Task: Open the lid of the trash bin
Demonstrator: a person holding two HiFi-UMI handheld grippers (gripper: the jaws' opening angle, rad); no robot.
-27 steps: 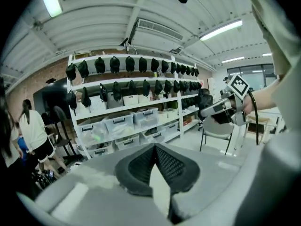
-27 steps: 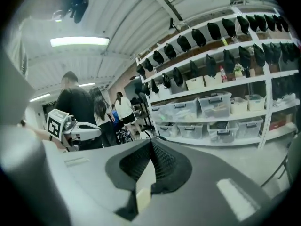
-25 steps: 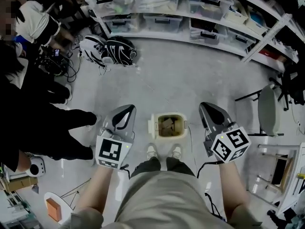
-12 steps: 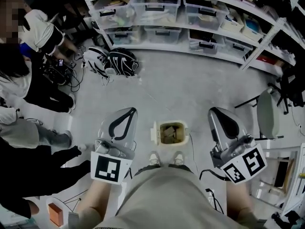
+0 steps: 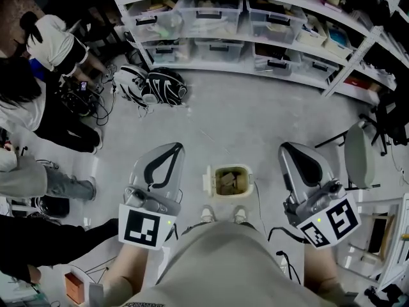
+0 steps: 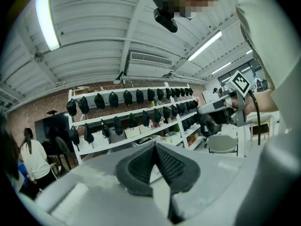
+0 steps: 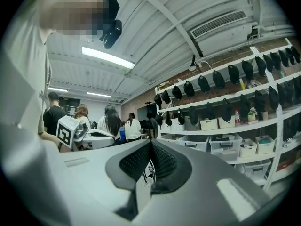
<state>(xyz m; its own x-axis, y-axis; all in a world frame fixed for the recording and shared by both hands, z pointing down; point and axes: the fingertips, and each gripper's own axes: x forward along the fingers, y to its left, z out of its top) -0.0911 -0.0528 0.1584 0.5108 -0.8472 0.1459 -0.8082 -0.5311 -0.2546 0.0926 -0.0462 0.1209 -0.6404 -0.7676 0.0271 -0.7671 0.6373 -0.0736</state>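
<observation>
A small cream trash bin [image 5: 231, 181] stands on the grey floor just ahead of my shoes, between the two grippers. Its lid [image 5: 208, 179] is swung up to the bin's left, and brownish contents show inside. My left gripper [image 5: 169, 149] hangs to the left of the bin and my right gripper [image 5: 287, 149] to its right, both apart from it and holding nothing. In the left gripper view the left gripper [image 6: 155, 145] has its jaws shut tip to tip, aimed at shelves and ceiling. The right gripper [image 7: 151, 142] is shut as well.
Shelves with clear storage boxes [image 5: 211, 8] run along the far wall. Black-and-white bags [image 5: 153, 85] lie on the floor at the left. Several people [image 5: 38, 114] crowd the left side. A grey chair [image 5: 359, 153] stands at the right, and a cable [image 5: 259, 200] runs beside the bin.
The head view has tilted so the bin sits slightly lower in frame. The right gripper has shifted a little right and down. People at the left have moved about.
</observation>
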